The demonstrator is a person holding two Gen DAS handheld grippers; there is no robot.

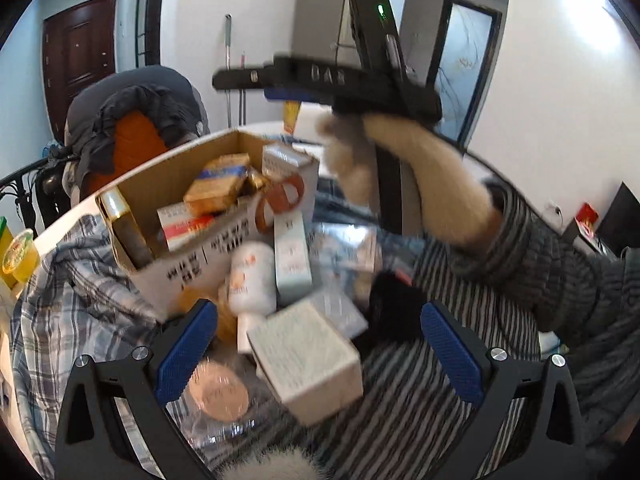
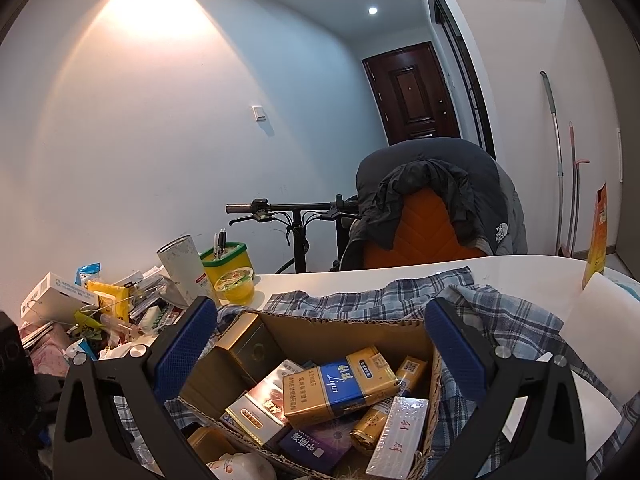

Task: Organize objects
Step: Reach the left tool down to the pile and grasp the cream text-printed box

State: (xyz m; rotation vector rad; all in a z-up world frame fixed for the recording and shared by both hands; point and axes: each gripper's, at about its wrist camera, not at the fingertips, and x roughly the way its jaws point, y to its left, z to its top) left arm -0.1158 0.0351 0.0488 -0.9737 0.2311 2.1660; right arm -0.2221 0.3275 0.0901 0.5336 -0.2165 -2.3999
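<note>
An open cardboard box (image 2: 344,330) holds several cigarette packs and small cartons, with a gold-and-blue pack (image 2: 340,384) on top. My right gripper (image 2: 320,346) hovers just over the box's near side, open, nothing between its blue pads. The left wrist view shows that right gripper (image 1: 280,94) held high by a hand (image 1: 360,160) beyond the box (image 1: 180,196). My left gripper (image 1: 320,350) is open above a loose pile beside the box: a white carton (image 1: 308,360), a white bottle (image 1: 252,280) and a round beige lid (image 1: 218,390).
A plaid shirt (image 2: 500,320) lies under the box on the white table (image 2: 360,276). A striped cloth (image 1: 420,400) covers the near right. A clutter pile (image 2: 100,312), yellow cup (image 2: 236,286) and green pen holder (image 2: 226,258) stand left. Behind is a jacket-draped chair (image 2: 432,208).
</note>
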